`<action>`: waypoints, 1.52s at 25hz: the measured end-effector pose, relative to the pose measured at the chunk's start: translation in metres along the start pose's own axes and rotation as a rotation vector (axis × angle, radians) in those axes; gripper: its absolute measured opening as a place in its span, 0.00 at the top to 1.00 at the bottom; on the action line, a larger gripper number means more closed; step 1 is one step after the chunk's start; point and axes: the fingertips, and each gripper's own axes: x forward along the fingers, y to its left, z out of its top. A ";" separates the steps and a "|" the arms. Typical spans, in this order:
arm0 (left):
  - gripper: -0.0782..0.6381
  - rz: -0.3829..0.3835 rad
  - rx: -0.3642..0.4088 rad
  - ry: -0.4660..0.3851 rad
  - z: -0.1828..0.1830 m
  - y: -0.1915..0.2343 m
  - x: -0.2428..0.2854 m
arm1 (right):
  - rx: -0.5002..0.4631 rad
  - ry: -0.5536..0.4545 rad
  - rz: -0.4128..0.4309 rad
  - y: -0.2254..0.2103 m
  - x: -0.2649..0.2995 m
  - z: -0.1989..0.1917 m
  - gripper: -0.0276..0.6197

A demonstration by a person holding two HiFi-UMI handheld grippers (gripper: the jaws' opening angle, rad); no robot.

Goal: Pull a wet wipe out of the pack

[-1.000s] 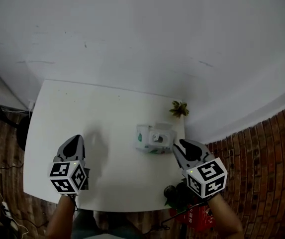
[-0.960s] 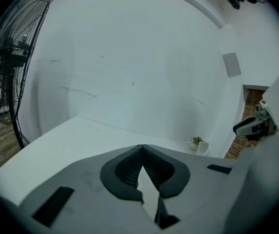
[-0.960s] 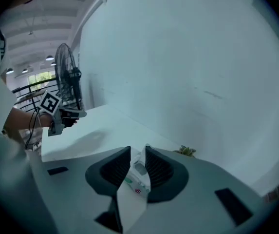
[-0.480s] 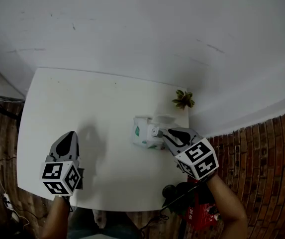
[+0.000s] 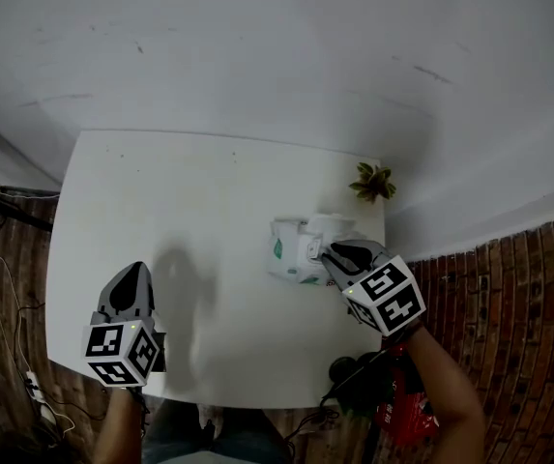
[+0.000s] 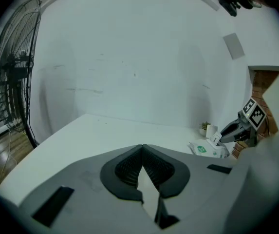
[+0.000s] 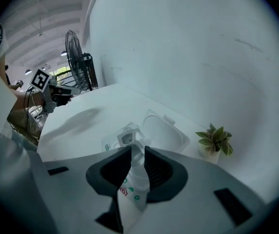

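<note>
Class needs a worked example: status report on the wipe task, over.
Left gripper shut, empty, away from pack. Right gripper shut on wipe, lid open. Nothing in the way.

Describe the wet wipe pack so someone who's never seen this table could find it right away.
On the white table, go to the far right corner, where a small potted plant stands. Beside it, nearer the person, lies the wet wipe pack: flat, white, with a green mark, lid flipped open, the right gripper pinching a wipe at its opening.
</note>
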 end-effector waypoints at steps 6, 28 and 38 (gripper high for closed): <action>0.89 -0.012 0.047 0.003 -0.008 -0.013 -0.005 | 0.032 -0.002 -0.003 0.003 0.016 -0.003 0.83; 0.89 0.051 0.016 0.007 -0.011 0.008 -0.009 | 0.138 0.076 -0.058 0.011 0.043 -0.018 0.81; 0.89 0.064 -0.010 0.002 -0.011 0.016 -0.010 | 0.290 0.102 -0.062 0.008 0.044 -0.024 0.84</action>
